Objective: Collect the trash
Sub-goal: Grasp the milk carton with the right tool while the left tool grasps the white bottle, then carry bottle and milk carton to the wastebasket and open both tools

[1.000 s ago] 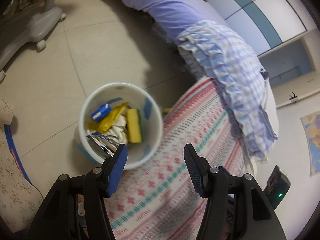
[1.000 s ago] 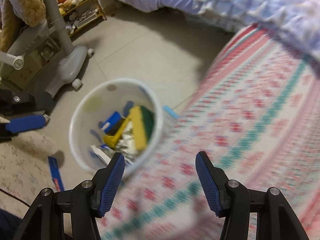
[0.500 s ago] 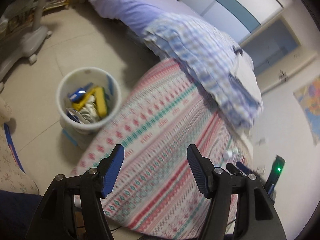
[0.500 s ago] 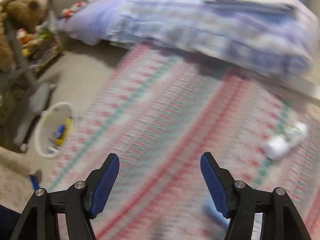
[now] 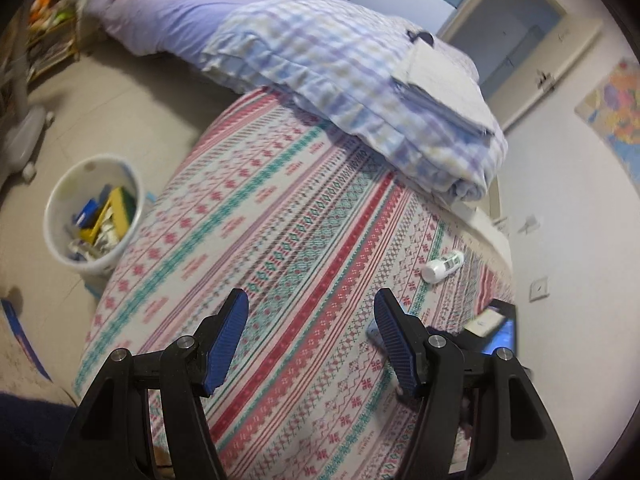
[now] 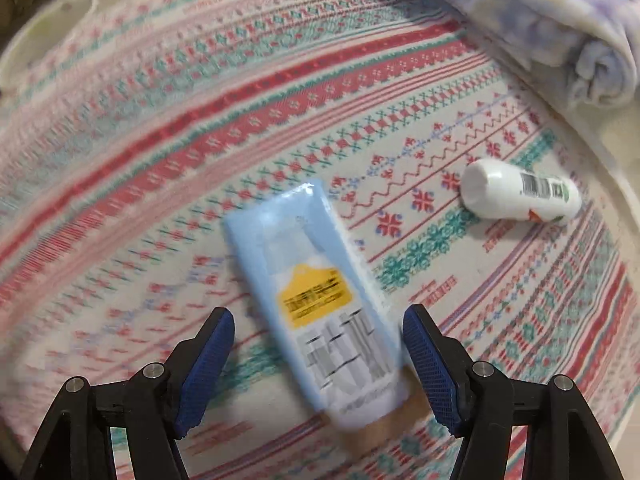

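Note:
My left gripper stands open and empty above a patterned bedspread. A white bin holding several pieces of trash, a yellow-green sponge among them, stands on the floor to the left. A small white bottle lies on the bedspread to the right. In the right wrist view, my right gripper is open over a light blue packet with a yellow label. The packet's near end lies between the fingers, and the pads are not pressing on it. The white bottle lies further right.
A folded checked quilt lies across the bed beyond the bedspread, and its rolled edge shows at the top right. A dark device with a lit screen sits by my left gripper's right finger. Tiled floor surrounds the bin. A wall is at the right.
Both views have swung from the bin on the floor onto the bedspread. The bin slid to the left edge. The blue packet and white bottle came up close under the right gripper.

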The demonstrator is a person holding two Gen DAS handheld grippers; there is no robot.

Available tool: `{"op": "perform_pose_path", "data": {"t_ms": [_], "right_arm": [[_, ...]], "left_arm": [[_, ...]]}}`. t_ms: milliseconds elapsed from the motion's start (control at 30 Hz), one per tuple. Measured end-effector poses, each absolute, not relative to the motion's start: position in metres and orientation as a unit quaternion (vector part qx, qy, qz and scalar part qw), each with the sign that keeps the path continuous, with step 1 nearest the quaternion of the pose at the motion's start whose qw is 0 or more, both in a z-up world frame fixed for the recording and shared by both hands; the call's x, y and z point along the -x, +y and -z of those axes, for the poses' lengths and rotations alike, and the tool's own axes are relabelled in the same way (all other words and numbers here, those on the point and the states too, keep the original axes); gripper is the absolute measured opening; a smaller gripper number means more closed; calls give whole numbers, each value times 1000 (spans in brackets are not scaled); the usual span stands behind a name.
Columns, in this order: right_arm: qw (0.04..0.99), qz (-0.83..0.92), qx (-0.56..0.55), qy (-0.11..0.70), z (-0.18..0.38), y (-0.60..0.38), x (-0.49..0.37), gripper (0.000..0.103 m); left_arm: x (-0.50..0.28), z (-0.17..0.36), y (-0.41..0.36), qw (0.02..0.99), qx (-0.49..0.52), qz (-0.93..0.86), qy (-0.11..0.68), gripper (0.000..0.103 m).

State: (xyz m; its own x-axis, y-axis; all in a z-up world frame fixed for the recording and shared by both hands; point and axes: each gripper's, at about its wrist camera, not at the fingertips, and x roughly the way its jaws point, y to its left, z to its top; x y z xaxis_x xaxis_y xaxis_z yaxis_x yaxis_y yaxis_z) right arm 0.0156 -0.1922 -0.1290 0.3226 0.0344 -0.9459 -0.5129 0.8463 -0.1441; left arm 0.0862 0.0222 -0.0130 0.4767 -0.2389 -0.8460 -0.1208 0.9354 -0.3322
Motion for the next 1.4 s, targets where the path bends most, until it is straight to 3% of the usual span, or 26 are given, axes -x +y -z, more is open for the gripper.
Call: {"op": "perform_pose_path", "data": {"t_ms": [267, 467, 733, 967, 1000, 1033, 1400], "right_arm": [[789, -203, 164, 556, 101, -211, 8, 62], [838, -60, 47, 540, 67, -309, 13, 63], [841, 54, 15, 538, 61, -360, 9, 63], [844, 74, 6, 531, 52, -371, 15, 63], [845, 75, 4, 529, 51, -372, 15, 63], [847, 75, 0, 527, 51, -373, 11, 63], [855, 52, -57, 513, 43, -368, 2, 63]], "left_arm": [[-126, 29, -36, 839, 111, 78, 527, 68], [-174, 62, -138, 811, 71, 195, 548, 68], [-209, 112, -247, 809, -105, 212, 538, 68], [-226, 146, -273, 789, -136, 230, 554, 66], [-227, 150, -275, 788, -140, 230, 553, 61], [-227, 154, -276, 790, -150, 225, 550, 45], [-190, 113, -219, 839, -182, 203, 471, 40]]}}
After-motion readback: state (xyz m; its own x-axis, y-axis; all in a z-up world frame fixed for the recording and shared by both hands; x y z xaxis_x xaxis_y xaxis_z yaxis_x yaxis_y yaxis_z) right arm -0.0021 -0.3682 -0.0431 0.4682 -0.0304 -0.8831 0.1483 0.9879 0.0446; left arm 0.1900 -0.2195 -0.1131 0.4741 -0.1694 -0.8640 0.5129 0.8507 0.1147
